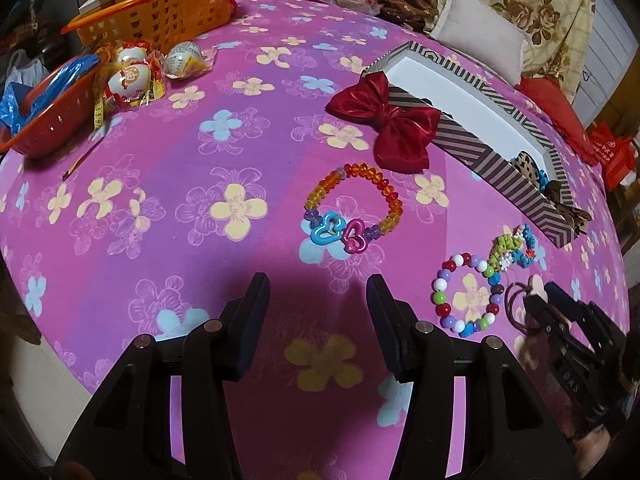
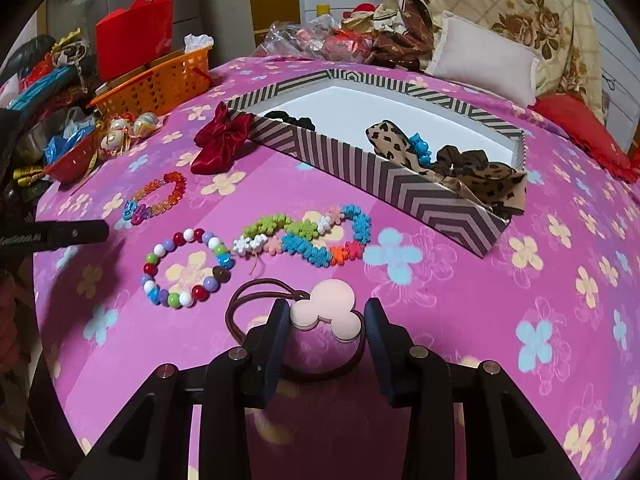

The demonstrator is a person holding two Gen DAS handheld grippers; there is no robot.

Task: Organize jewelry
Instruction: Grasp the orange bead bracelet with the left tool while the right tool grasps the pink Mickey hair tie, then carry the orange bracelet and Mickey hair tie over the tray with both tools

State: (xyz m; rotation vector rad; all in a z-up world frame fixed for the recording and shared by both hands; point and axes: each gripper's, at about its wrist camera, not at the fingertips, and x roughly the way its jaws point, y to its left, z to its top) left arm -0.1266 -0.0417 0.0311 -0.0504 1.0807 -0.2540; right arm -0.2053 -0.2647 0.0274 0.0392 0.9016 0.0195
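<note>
A striped open box [image 2: 360,162] [image 1: 500,168] lies on the pink flowered cloth and holds leopard scrunchies [image 2: 476,176], a blue clip and a black tie. A red bow [image 1: 390,120] [image 2: 220,140] rests at its near corner. An orange bead bracelet with heart charms [image 1: 352,208] [image 2: 158,198] lies in front of my open, empty left gripper [image 1: 318,292]. A multicolour round-bead bracelet [image 2: 186,268] [image 1: 466,296] and a flower-bead strand [image 2: 308,236] [image 1: 514,248] lie beside it. My right gripper [image 2: 326,312] is open, with its fingers either side of a brown hair tie with a pink mouse-shaped charm [image 2: 330,306].
An orange basket [image 1: 160,20] [image 2: 156,82], a red colander [image 1: 48,116] and wrapped egg toys [image 1: 132,76] stand at the far left. Pillows [image 2: 480,60], clutter and a red cushion [image 2: 580,132] line the back and right edges.
</note>
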